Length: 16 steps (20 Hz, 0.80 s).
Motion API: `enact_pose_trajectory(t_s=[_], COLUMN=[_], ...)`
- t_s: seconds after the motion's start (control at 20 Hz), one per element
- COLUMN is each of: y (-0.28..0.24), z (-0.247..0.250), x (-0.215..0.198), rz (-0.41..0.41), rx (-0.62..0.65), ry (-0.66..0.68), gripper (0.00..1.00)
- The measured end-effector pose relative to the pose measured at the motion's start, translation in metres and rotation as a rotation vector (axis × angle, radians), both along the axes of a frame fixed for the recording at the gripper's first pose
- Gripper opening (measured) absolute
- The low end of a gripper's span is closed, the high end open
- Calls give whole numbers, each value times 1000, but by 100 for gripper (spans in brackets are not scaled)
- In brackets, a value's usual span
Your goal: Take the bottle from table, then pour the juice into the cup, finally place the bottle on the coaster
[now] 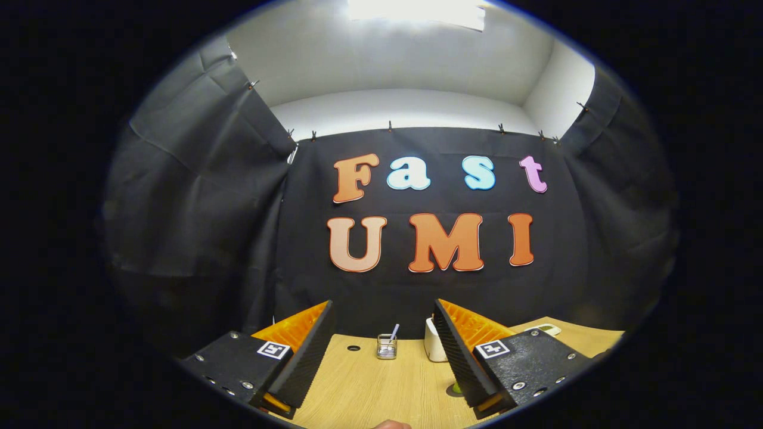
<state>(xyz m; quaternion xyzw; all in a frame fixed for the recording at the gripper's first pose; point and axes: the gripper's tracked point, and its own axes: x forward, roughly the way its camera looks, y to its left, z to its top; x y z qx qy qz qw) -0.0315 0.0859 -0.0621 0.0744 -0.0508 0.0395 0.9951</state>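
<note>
1. Jaws: wide apart, gripping nothing, held over the tabletop (369, 387).
2. Small clear glass (387, 347), stick inside, stands beyond and between the jaws; its contents are too small to tell.
3. White container (433, 344), half hidden behind the right jaw: bottle or cup, cannot tell.
4. Pale flat piece (545, 329) beyond the right jaw, possibly the coaster, looks bare.
5. Judgement: no bottle in grip; placing seemingly remains, pouring unreadable.

Wood table (369, 387), small glass jar (386, 347)
</note>
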Motion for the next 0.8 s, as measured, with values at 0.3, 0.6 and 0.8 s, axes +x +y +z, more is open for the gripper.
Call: enact_pose_trajectory(t_s=[0.3,0.6,0.8], y=[4,0,2], z=[-1,-5,-11], x=[2,4,9], rz=[10,8,17], rx=[-8,-10,-6], ry=[3,9,24], gripper=[97,97,97])
